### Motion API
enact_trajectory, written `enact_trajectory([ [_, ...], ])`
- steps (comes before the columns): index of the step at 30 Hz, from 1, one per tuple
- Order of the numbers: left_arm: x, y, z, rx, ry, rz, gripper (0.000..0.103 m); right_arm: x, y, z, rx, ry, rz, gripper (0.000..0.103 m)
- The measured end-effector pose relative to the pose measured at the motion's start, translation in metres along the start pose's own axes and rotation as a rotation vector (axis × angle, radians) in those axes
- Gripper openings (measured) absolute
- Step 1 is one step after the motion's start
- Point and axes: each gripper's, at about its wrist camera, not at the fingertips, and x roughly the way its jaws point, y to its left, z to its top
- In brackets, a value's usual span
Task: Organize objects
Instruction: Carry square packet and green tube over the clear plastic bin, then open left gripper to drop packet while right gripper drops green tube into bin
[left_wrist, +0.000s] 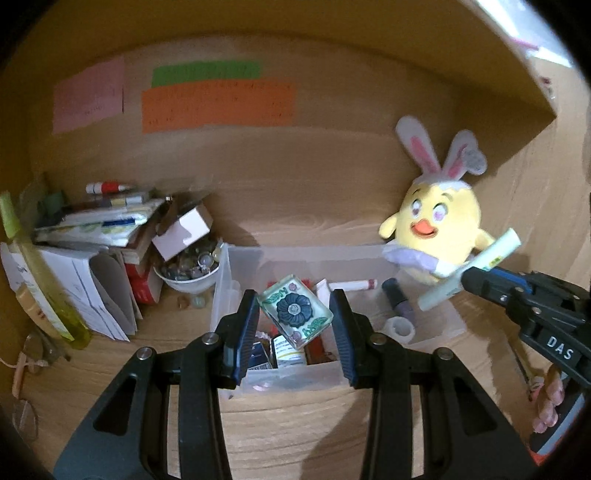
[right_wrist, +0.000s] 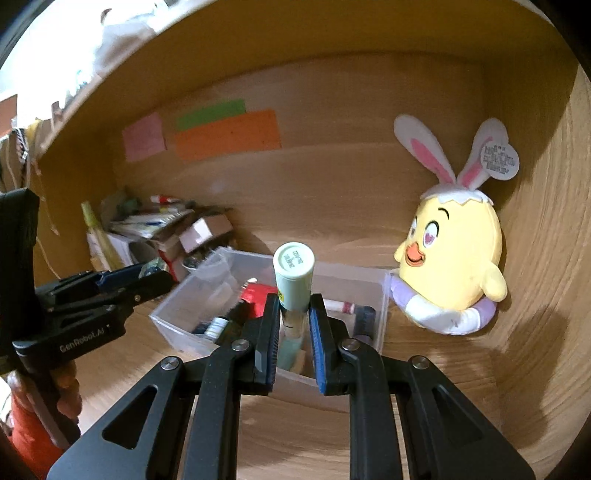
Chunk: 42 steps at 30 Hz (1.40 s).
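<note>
A clear plastic bin (left_wrist: 236, 266) sits on the wood-grain shelf, cluttered with small bottles and boxes. Just above it, the left gripper (left_wrist: 293, 317) holds a glossy rectangular block (left_wrist: 295, 314) with a dark flower pattern, tilted; its pads seem to press the block's sides, though blur makes contact uncertain. The right gripper (right_wrist: 293, 321), also over the bin, is clamped on a pale green cylindrical tube (right_wrist: 293, 273). A soft yellow plush chick (right_wrist: 454, 258) leans right of the bin.
</note>
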Motion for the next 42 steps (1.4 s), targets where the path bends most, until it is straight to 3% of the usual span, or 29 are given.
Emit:
enact_trajectory([
  [11,0.046,0.008,-0.007,-0.007,0.112,-0.013,0.039,0.032,-0.009,-0.008,-0.028,0.090,-0.075,0.014],
  [23,0.070,0.005,-0.012,0.018,0.164,-0.028,0.039,0.062,-0.001,-0.009,-0.126,0.182,-0.119,0.014],
  [30,0.068,0.006,-0.012,0.026,0.159,-0.039,0.039,0.081,0.014,-0.005,-0.177,0.222,-0.102,0.014],
  [35,0.058,0.015,-0.009,-0.014,0.131,-0.049,0.051,0.099,0.027,-0.004,-0.204,0.258,-0.086,0.014],
  [42,0.049,0.028,-0.007,-0.058,0.101,-0.042,0.054,0.113,0.035,-0.003,-0.194,0.279,-0.062,0.015],
])
